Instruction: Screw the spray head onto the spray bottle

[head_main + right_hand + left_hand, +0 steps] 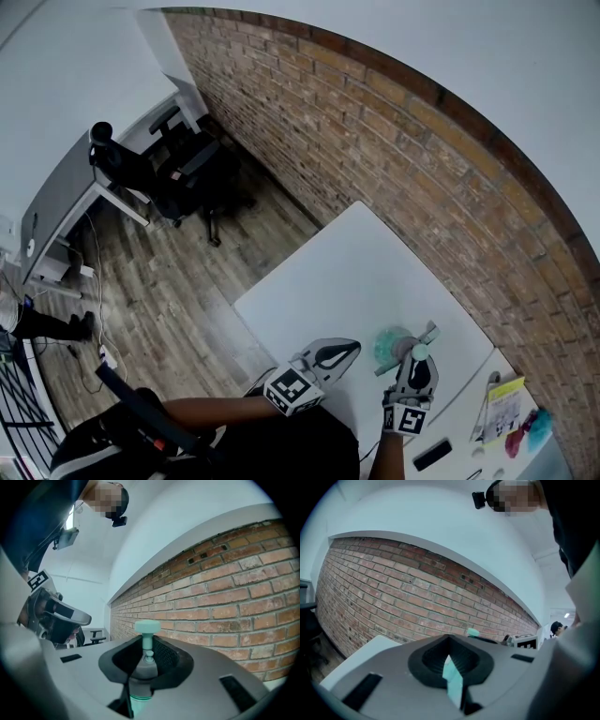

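Working at a white worktop (356, 272) beside a brick wall (422, 169), a person holds the left gripper (351, 349) with its jaws together and empty, and the right gripper (417, 358) level just beside it. A translucent teal spray bottle (386, 347) shows at the right gripper's tip, whose jaws are clamped on the grey collar of the spray head (147, 639), teal cap up. Screwing-on looks in hand, though thread engagement cannot be told; next, the idle left gripper would need to open and steady the bottle.
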Motion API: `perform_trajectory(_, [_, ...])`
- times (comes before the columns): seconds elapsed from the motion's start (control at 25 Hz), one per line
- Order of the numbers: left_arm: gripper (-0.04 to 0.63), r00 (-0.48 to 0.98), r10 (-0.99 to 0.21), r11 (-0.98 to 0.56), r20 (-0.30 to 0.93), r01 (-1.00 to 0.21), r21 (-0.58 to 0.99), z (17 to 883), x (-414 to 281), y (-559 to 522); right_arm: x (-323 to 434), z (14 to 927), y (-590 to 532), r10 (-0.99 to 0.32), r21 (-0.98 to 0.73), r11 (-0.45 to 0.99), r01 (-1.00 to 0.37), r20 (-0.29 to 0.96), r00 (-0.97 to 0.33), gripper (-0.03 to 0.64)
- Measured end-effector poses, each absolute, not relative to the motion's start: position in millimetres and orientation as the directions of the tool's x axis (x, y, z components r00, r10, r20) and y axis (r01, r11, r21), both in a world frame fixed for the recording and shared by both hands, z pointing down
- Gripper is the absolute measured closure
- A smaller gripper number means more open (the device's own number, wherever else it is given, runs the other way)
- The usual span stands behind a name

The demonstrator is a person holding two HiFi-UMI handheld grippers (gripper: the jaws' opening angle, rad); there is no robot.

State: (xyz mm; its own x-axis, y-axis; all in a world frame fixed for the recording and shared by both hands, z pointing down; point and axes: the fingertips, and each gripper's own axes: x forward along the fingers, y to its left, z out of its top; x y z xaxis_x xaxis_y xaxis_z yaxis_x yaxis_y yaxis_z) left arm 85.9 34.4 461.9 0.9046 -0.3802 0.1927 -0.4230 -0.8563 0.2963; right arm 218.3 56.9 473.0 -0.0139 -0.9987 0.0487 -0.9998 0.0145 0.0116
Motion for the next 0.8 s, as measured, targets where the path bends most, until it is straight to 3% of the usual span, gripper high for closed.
perform_trajectory(0.32, [0.597,0.916,-0.366,-0.870,0.162,-0.399,0.289,457.4,96.8,43.1,219.9,467.0,62.3,-0.998,-0.014,0.041,-0.999,0.050,-0.042,0.536])
perform_trajectory(0.52, [0.595,0.922,-0.352,-0.878,0.159,-0.384,0.285,471.2,103.6,44.4,227.9,468.1,77.6,-0.997,-0.071,0.041,-0.997,0.062,-0.046,0.465])
perform_trajectory(0.8, [0.595,0.929,-0.330,-0.913,0.167,-0.359,0.192,494.0,110.9,46.5,242.6,462.4,108.2,-0.998,-0.053,0.003,-0.999,0.064,-0.007,0.463])
